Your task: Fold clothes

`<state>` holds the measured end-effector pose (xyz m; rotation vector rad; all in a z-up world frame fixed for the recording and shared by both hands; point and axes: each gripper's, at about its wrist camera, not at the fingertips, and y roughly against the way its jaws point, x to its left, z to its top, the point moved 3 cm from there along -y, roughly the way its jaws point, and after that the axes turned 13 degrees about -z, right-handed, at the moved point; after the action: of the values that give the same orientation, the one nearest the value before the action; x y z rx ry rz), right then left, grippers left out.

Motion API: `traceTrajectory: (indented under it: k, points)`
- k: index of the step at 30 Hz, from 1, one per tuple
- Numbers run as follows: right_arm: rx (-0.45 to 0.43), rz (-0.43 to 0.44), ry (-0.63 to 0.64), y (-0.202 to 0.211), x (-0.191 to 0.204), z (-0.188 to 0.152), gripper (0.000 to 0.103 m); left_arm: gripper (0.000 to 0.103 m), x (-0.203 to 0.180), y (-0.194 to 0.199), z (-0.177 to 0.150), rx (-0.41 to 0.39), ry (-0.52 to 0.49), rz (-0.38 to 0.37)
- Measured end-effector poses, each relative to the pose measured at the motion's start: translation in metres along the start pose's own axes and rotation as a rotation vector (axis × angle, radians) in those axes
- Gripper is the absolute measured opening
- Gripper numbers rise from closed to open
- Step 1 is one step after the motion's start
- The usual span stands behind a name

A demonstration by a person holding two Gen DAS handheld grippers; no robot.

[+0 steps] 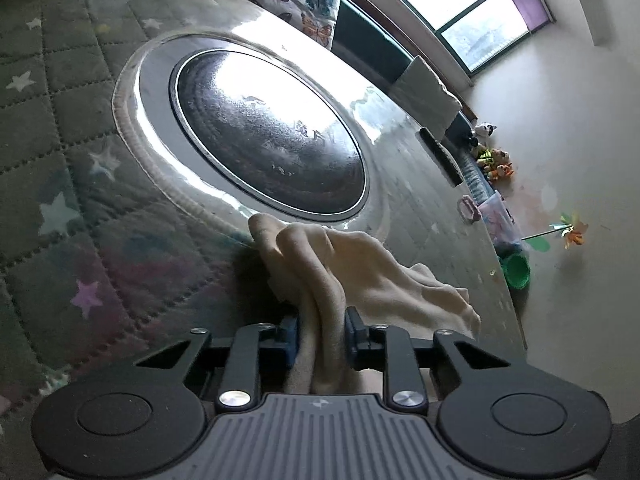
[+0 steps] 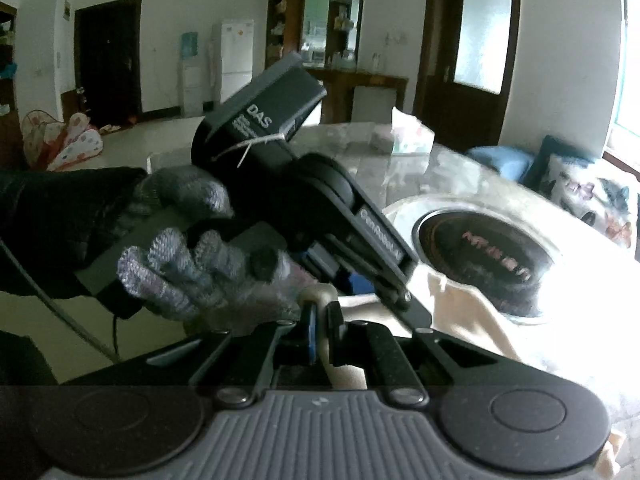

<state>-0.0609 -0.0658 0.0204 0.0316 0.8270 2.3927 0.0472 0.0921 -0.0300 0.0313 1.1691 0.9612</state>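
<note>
Mid-fold: my left gripper (image 1: 322, 338) and right gripper (image 2: 320, 332) each clamp the cream cloth (image 1: 360, 272) beside the hotplate (image 1: 268, 132); next, I judge, lay edges together.

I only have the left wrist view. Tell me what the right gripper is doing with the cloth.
Observer: The right gripper is shut on a fold of the cream cloth, seen from its own camera.
Operator: Report where my left gripper sits relative to it.
Observer: The left gripper is directly ahead of the right one and close, angled down toward the cloth, held by a grey knit-gloved hand.
Operator: Say what lies beyond the cloth on that side.
Observer: The dark round inset in the table, with reddish lettering that blur makes unreadable.
Operator: Name anything else on the table.
Observer: A tissue pack lies at the far edge.
</note>
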Motion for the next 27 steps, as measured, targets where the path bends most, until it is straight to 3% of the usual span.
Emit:
traceTrajectory:
  k: [2,15,18,22,25,27]
  points:
    - [0.014,-0.022,-0.037,0.004,-0.012,-0.006,0.006,0.024,0.000,0.001,-0.001,-0.002,-0.007,0.004]
    - [0.166,-0.392,-0.338,0.006,-0.138,-0.072,0.006,0.024,-0.005,-0.006,0.000,-0.002,-0.038,0.026]
    - [0.163,-0.445,-0.432,0.006,-0.166,-0.084,0.007,0.024,-0.005,-0.007,0.001,-0.001,-0.041,0.035]
    - [0.139,-0.492,-0.520,0.026,-0.187,-0.098,0.013,0.024,-0.007,-0.007,0.001,0.000,-0.045,0.048]
    - [0.152,-0.491,-0.577,0.028,-0.196,-0.109,0.032,0.024,-0.009,-0.008,0.001,0.000,-0.053,0.062]
    - [0.161,-0.479,-0.617,0.027,-0.200,-0.115,0.032,0.024,-0.011,-0.008,0.002,0.000,-0.058,0.074]
